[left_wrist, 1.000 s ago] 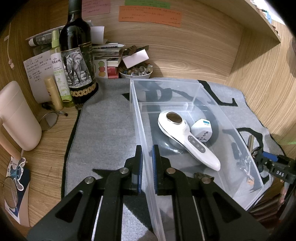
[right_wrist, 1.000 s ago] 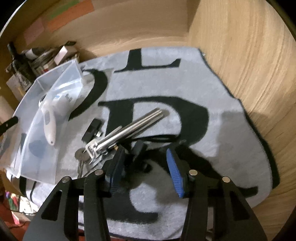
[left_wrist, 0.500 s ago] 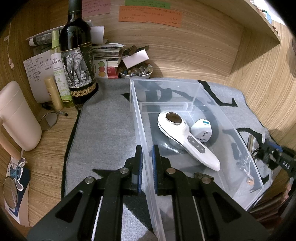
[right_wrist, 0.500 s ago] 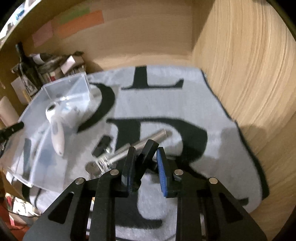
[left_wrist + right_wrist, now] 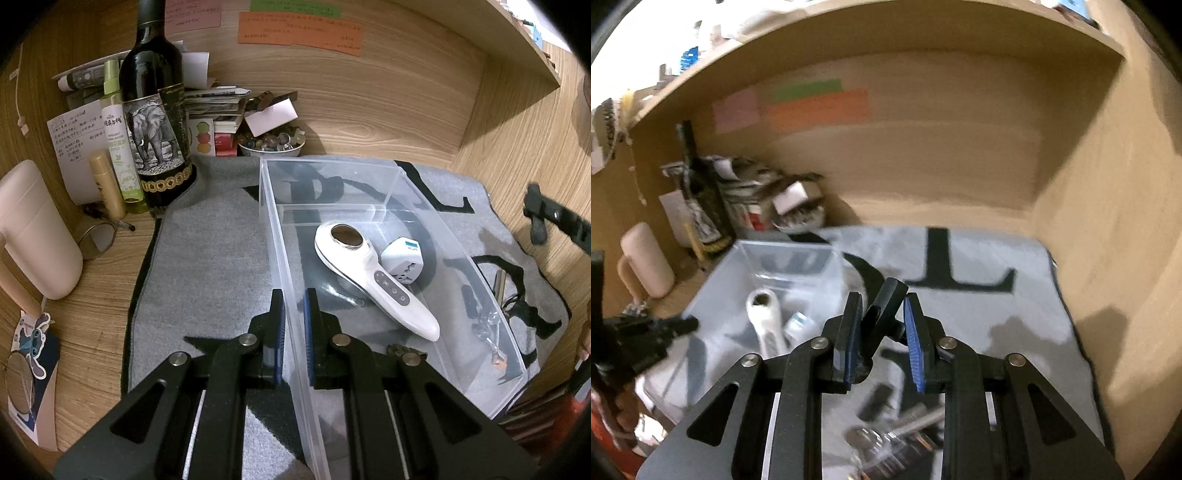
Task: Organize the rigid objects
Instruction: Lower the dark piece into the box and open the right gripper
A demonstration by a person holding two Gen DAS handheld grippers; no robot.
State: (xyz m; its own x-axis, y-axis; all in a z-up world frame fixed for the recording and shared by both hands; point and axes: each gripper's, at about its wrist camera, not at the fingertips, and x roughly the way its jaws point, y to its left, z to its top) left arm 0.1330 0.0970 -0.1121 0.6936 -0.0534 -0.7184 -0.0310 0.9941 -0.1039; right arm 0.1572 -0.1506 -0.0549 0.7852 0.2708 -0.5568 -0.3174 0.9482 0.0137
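My left gripper [image 5: 293,332] is shut on the near-left wall of a clear plastic bin [image 5: 273,221], which sits on a grey mat. Inside the bin lie a white handheld device [image 5: 373,280] and a white plug adapter [image 5: 402,258]. My right gripper [image 5: 881,339] is shut on a small black object [image 5: 884,310] and holds it in the air above the mat, right of the bin [image 5: 783,258]; it also shows at the right edge of the left wrist view [image 5: 535,218]. A metal tool with keys [image 5: 901,439] and a small black piece [image 5: 875,400] lie on the mat below.
A wine bottle [image 5: 155,122], spray bottle [image 5: 118,140], beige tube [image 5: 107,188], bowl of stones [image 5: 271,144] and papers crowd the back left. A pink container [image 5: 33,232] stands at the left. Wooden walls enclose the back and right; a shelf overhangs above.
My right gripper has closed on the small black object and lifted it up off the mat, away from the metal tool and keys. My left gripper has kept its hold on the bin wall.
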